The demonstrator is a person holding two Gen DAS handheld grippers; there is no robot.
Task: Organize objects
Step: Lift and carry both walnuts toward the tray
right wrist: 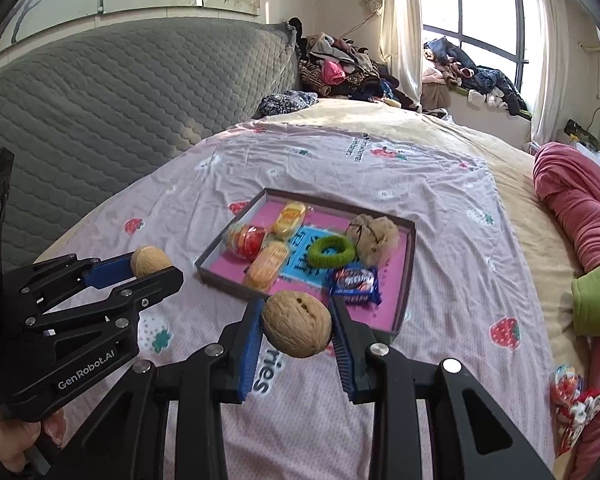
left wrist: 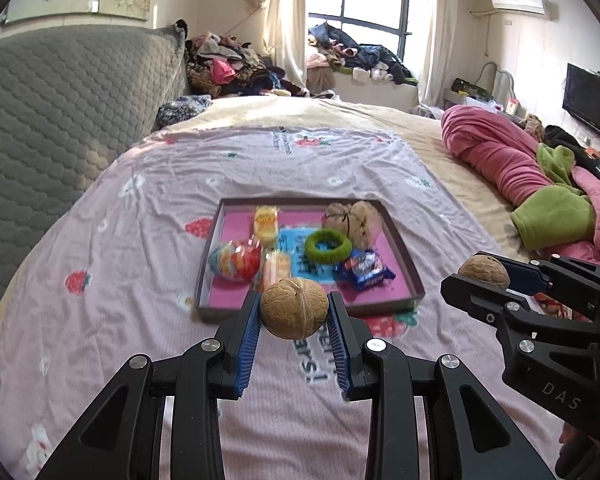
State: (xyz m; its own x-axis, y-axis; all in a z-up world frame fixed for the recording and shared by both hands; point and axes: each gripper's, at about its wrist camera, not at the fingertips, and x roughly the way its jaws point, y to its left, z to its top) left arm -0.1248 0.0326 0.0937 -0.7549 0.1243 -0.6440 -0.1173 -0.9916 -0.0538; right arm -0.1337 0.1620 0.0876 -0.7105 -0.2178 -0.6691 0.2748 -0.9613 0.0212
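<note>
My left gripper [left wrist: 294, 310] is shut on a walnut [left wrist: 294, 307], held above the pink sheet just in front of the shallow tray [left wrist: 404, 256]. My right gripper [right wrist: 296, 322] is shut on a second walnut [right wrist: 297, 323], held near the tray's [right wrist: 410, 264] near corner. Each gripper shows in the other view: the right gripper [left wrist: 485, 280] with its walnut [left wrist: 484, 273] at the right, the left gripper [right wrist: 152, 266] with its walnut [right wrist: 150, 261] at the left. The tray holds two more walnuts [left wrist: 354, 218], a green ring [left wrist: 327, 245], a blue snack packet [left wrist: 366, 270] and wrapped sweets [left wrist: 266, 220].
The tray lies on a pink strawberry-print sheet [left wrist: 140, 248] spread over a bed. A grey quilted headboard [left wrist: 60, 120] rises at the left. Rolled pink and green bedding [left wrist: 540, 184] lies at the right. A wrapped candy [right wrist: 576, 400] lies on the bed's right side.
</note>
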